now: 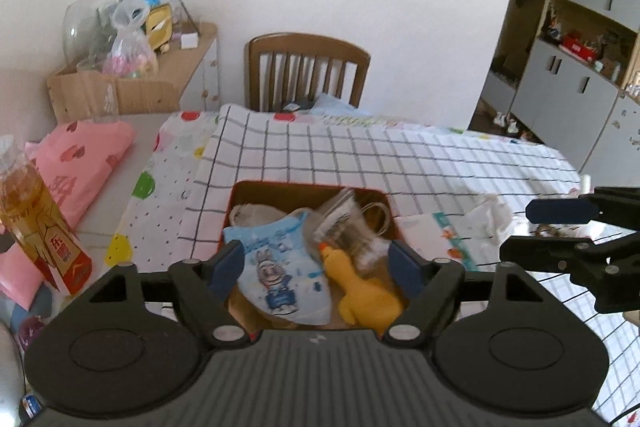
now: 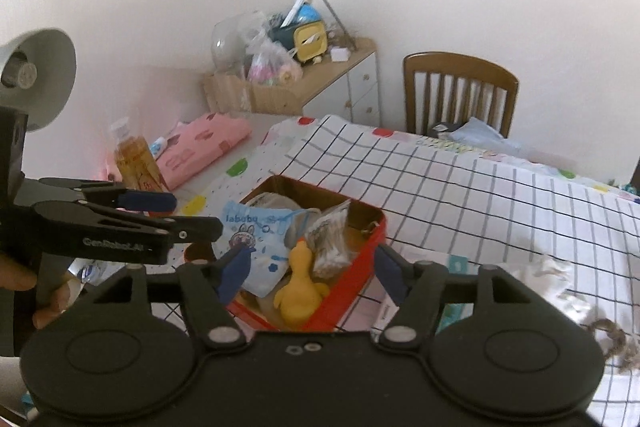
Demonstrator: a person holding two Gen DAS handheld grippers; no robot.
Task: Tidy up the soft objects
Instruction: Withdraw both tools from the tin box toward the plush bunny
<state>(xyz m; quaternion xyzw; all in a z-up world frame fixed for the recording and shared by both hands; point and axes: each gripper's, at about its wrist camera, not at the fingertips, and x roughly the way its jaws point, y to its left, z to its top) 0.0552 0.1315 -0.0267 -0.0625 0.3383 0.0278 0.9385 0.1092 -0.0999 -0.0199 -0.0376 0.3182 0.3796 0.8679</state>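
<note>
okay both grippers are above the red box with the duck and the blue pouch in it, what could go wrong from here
1. The red box looks full: the yellow duck and clear packet stick up, so adding more may push something out.
2. The left gripper and right gripper, both open and empty, are close together and could collide.
3. The oil bottle stands near the left gripper; a sideways swing might tip it.
</note>
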